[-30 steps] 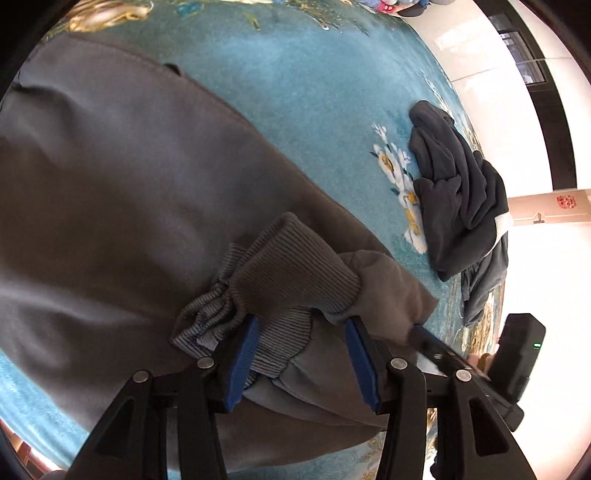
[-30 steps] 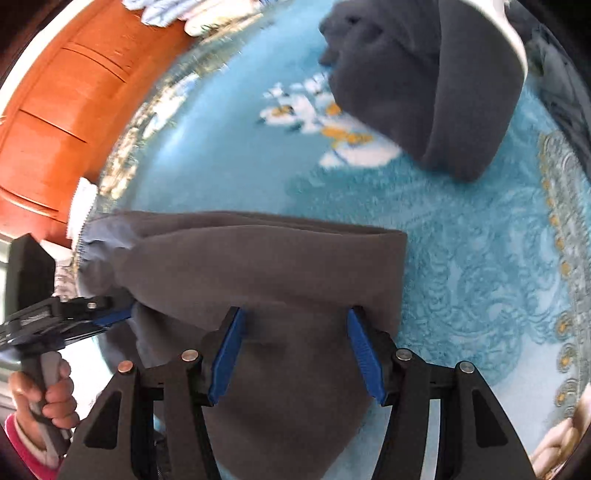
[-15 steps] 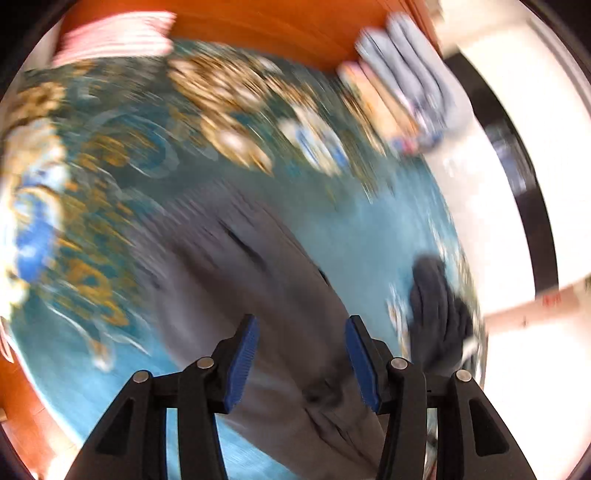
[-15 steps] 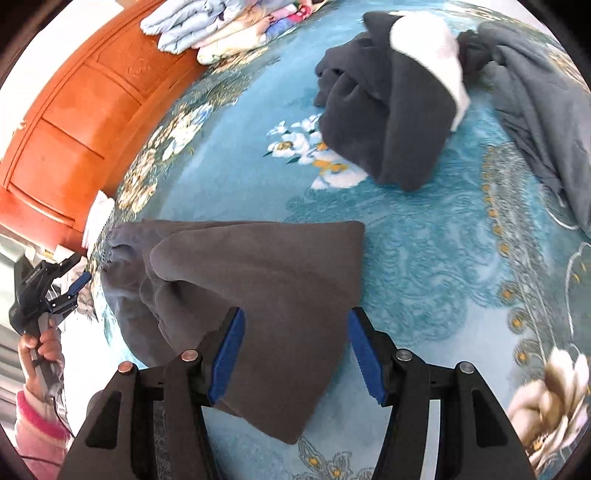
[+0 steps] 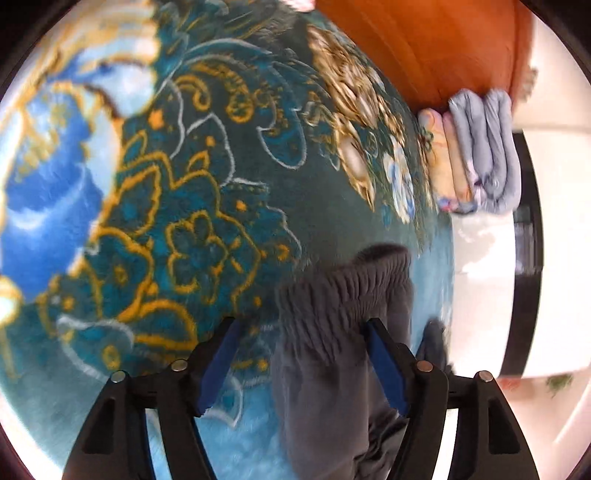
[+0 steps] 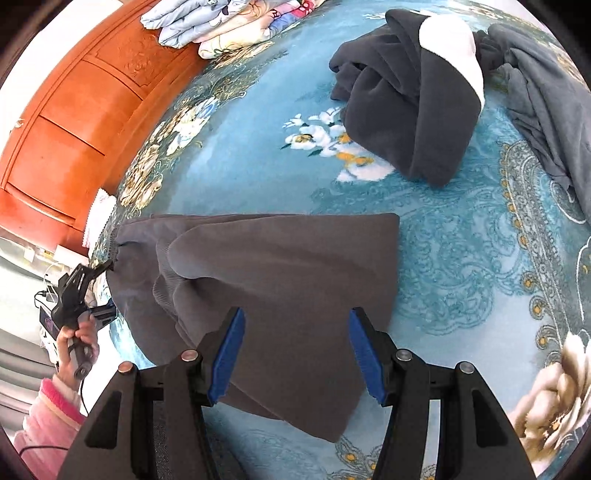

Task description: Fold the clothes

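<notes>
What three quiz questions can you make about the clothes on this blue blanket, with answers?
1. True or false: the right tool is shut tight on the folded grey trousers.
2. Which lies beside the white flowers on the blanket? A) a dark crumpled garment B) a red ball C) a shoe
3. Fill the gap: the stack of folded bedding rests against the orange wooden ______.

Key: 1 false, its blue pads stand apart above the cloth. 2 A. 3 headboard.
</notes>
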`<action>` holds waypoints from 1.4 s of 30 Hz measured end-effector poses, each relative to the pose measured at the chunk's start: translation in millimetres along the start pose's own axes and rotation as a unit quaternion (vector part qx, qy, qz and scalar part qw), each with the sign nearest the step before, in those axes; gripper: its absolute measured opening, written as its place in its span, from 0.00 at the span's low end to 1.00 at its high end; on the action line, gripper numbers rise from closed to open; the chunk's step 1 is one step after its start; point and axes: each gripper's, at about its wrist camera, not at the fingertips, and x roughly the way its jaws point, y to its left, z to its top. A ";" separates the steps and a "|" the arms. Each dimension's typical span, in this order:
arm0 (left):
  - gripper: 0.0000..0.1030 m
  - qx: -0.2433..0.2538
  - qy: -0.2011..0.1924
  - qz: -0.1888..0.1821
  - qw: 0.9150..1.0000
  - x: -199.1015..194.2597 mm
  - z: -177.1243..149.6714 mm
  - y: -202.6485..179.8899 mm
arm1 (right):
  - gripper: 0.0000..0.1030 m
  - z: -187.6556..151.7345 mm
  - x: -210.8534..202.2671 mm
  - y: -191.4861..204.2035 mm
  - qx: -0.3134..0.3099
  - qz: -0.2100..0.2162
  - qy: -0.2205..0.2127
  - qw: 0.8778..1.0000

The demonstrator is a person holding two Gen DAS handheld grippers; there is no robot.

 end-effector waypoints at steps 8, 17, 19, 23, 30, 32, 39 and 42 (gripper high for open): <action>0.55 0.024 -0.016 -0.008 1.000 15.5 -0.4 -14.2 | 0.58 -4.6 -8.4 -21.7 0.051 -0.009 -0.004 0.999; 0.36 0.200 -0.066 0.040 0.977 -27.9 -38.7 -121.8 | 0.58 -13.1 -27.8 -30.2 0.068 0.005 -0.026 0.997; 0.36 0.278 -0.077 0.049 0.956 -39.5 -67.1 -168.4 | 0.58 -15.3 -33.4 -31.3 0.070 0.012 -0.034 0.997; 0.36 0.419 -0.093 0.074 0.900 -46.4 -137.5 -248.2 | 0.58 -19.4 -45.6 -33.0 0.067 0.027 -0.049 0.996; 0.36 0.586 -0.094 0.142 0.792 -18.9 -282.9 -294.0 | 0.58 -32.0 -65.1 -50.2 0.071 0.041 -0.061 0.995; 0.36 0.624 -0.084 0.160 0.761 -6.0 -317.9 -294.0 | 0.58 -35.8 -68.3 -58.1 0.076 0.042 -0.063 0.994; 0.36 0.712 -0.053 0.225 0.663 39.9 -409.1 -275.7 | 0.58 -46.0 -80.6 -91.4 0.117 0.054 -0.076 0.989; 0.36 0.727 -0.050 0.246 0.640 49.8 -429.5 -268.1 | 0.58 -50.1 -81.7 -101.3 0.128 0.053 -0.079 0.987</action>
